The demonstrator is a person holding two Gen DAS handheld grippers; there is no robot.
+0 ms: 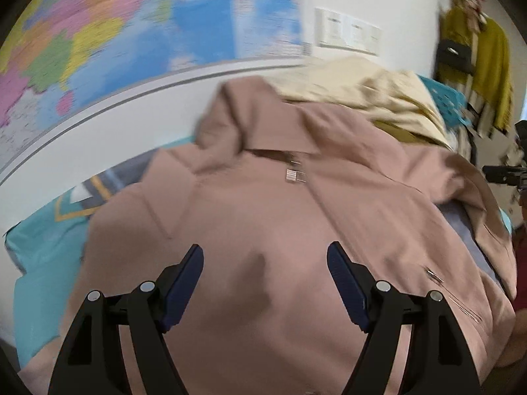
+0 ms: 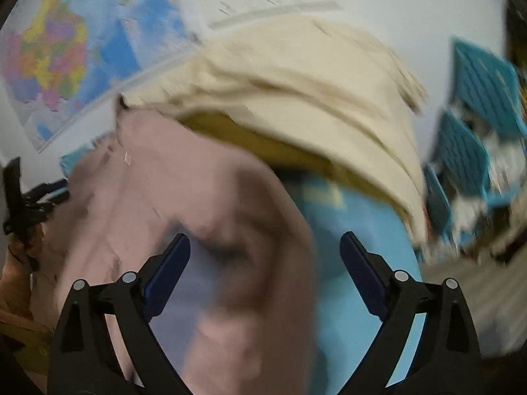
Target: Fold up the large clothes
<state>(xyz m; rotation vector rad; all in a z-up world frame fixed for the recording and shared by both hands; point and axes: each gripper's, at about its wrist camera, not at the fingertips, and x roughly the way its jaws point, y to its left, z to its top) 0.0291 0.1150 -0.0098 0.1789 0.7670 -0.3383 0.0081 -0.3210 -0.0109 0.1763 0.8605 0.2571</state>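
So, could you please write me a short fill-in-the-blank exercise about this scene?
1. The garment spread under the left gripper is a ____ jacket.
2. Both the left and the right gripper have their jaws ____.
3. On the wall hangs a colourful ____.
4. Behind the jacket lies a ____ garment.

Missing words: pink; open; map; cream

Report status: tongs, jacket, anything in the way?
Left tongs open, over the pink jacket. Right tongs open, over its sleeve edge. Jacket spread on the blue bedsheet, unfolded. Cream garment piled beyond the collar.
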